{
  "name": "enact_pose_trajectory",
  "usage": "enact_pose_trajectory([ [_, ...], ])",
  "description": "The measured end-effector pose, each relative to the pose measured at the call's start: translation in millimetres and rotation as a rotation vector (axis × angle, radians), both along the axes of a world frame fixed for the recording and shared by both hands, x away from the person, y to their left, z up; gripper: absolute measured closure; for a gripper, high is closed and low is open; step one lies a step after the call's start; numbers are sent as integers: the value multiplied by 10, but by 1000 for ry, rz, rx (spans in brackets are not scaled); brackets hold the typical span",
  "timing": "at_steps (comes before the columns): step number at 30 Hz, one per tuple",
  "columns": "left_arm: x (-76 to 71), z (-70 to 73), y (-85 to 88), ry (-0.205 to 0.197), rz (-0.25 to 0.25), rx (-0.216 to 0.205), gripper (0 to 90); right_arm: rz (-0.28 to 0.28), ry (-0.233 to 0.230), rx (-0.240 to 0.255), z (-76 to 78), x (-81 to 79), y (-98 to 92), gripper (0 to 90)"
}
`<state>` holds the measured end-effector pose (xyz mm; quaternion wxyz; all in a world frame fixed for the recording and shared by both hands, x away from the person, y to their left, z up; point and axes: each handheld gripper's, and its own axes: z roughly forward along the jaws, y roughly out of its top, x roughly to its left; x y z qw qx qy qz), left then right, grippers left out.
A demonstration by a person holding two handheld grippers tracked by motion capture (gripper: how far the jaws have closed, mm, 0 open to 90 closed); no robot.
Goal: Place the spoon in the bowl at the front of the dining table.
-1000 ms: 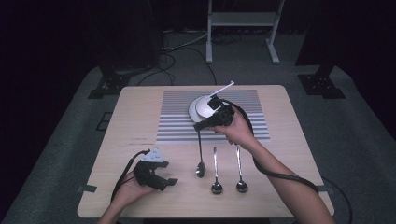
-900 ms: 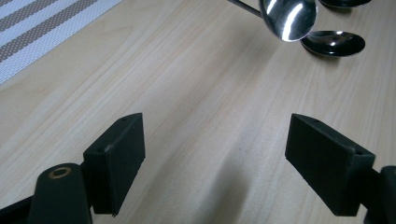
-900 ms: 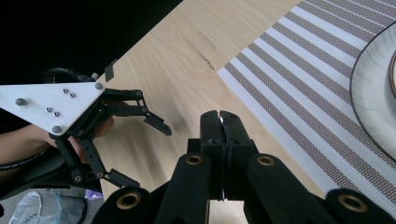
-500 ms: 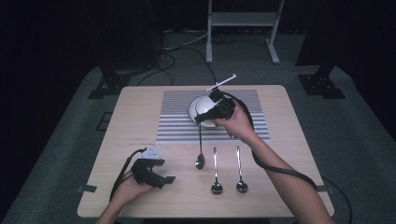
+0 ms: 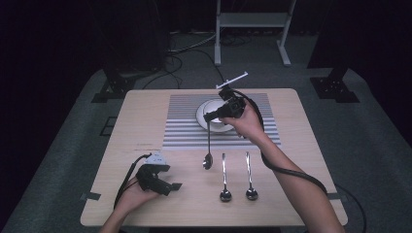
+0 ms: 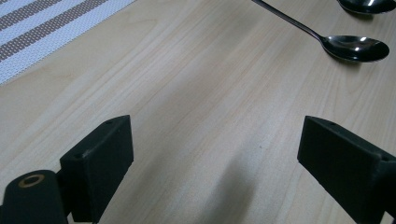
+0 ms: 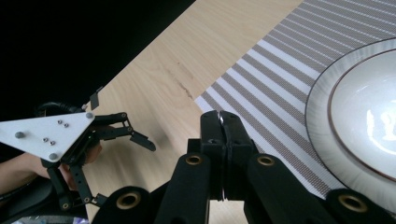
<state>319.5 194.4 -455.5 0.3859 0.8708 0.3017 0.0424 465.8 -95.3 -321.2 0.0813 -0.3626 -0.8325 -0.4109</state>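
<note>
High view shows right tool [image 5: 210,117] pinching a hanging spoon [image 5: 208,154]; left tool [image 6: 215,158] spread, just opening.

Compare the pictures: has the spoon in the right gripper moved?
Yes. The spoon has risen off the table toward the bowl, leaving the two spoons lying.

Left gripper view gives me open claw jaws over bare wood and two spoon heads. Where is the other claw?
Observer: The right claw is raised beside the white bowl, shut on the handle of a spoon.
Operator: How does that spoon hang?
Observer: Head down, below the claw.
Operator: What is the bowl standing on?
Observer: A striped placemat at the far middle of the table.
</note>
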Motion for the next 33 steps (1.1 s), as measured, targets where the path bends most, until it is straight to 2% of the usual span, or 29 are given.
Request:
enact_pose_trajectory([
  [18, 2, -1, 13, -4, -2, 13, 95, -72, -13, 4, 96, 179, -119, 887],
  [33, 2, 1, 23, -3, 2, 5, 95, -142, -31, 6, 206, 341, -181, 887],
])
